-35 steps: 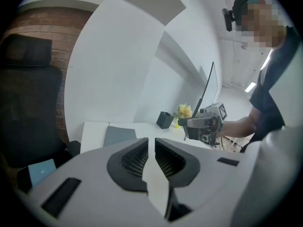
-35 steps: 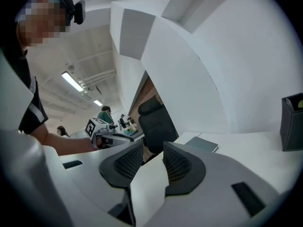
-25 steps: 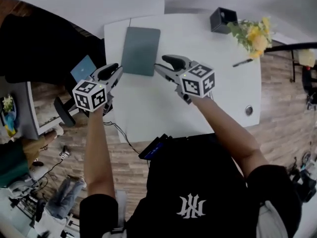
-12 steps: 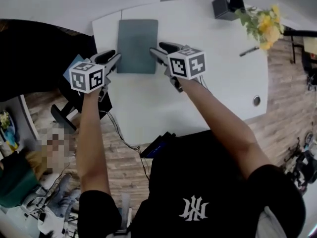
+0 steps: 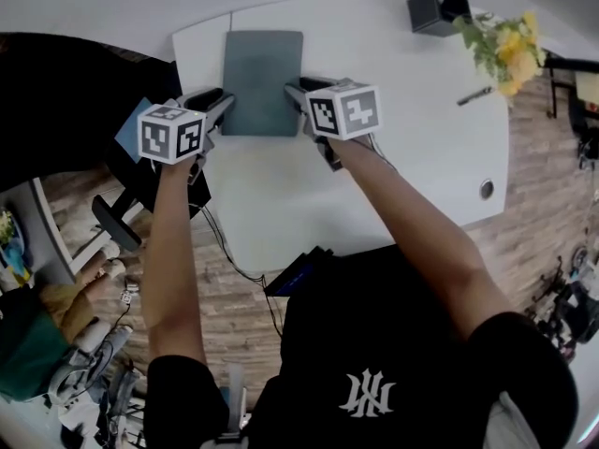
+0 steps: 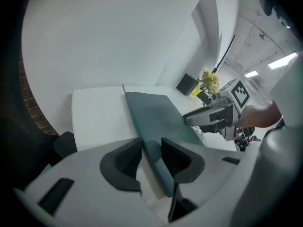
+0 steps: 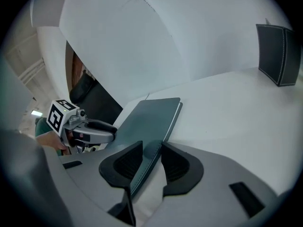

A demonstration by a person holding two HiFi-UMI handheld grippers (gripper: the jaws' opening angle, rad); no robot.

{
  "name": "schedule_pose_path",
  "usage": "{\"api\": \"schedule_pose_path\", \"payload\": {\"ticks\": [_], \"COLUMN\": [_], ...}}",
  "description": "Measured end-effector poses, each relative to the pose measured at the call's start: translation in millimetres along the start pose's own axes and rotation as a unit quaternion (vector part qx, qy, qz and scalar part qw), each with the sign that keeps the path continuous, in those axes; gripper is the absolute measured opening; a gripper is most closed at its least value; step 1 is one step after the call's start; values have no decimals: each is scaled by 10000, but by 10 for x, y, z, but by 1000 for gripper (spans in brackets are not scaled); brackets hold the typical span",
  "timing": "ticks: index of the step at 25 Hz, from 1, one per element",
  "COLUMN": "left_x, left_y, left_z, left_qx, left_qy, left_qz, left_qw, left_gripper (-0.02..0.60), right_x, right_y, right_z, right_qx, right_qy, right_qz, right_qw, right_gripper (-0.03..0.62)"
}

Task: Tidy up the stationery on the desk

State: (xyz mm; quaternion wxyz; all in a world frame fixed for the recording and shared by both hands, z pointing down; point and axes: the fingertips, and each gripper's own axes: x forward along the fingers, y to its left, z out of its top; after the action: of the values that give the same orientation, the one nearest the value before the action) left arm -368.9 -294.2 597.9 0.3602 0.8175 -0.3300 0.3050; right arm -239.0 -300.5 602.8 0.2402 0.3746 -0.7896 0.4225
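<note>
The grey notebook [image 5: 262, 82] lies flat toward 11 o'clock on the white surface [image 5: 412, 157]. The left hand-held gripper [image 5: 218, 103] is clamped on its edge at 8 o'clock, and the right hand-held gripper [image 5: 297, 92] on its edge at 4 o'clock. Well apart at 2 o'clock are a black box [image 5: 438, 9], flowers [image 5: 505, 50] and a pen [image 5: 475, 95].
</note>
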Motion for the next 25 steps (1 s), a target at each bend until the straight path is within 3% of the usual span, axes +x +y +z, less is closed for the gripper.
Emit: {"api": "schedule_pose_path", "payload": {"ticks": [14,25], "left_x": [45,231], "left_y": [-229,-1207], "left_z": [-118,-610], "left_qx": [6,-57], "left_qy": [129,433], "left_qz": [162,183], "left_qw": [9998,9989], "left_gripper": [112,114], "right_x": [-124,-748], "right_y": [-88,-388], "right_z": [-92,-695], "right_qx": [-519,-1148], "right_qy": [197,637], "right_qz": [-44,278], "right_qw": [9984,9910], "right_gripper": [123,123]}}
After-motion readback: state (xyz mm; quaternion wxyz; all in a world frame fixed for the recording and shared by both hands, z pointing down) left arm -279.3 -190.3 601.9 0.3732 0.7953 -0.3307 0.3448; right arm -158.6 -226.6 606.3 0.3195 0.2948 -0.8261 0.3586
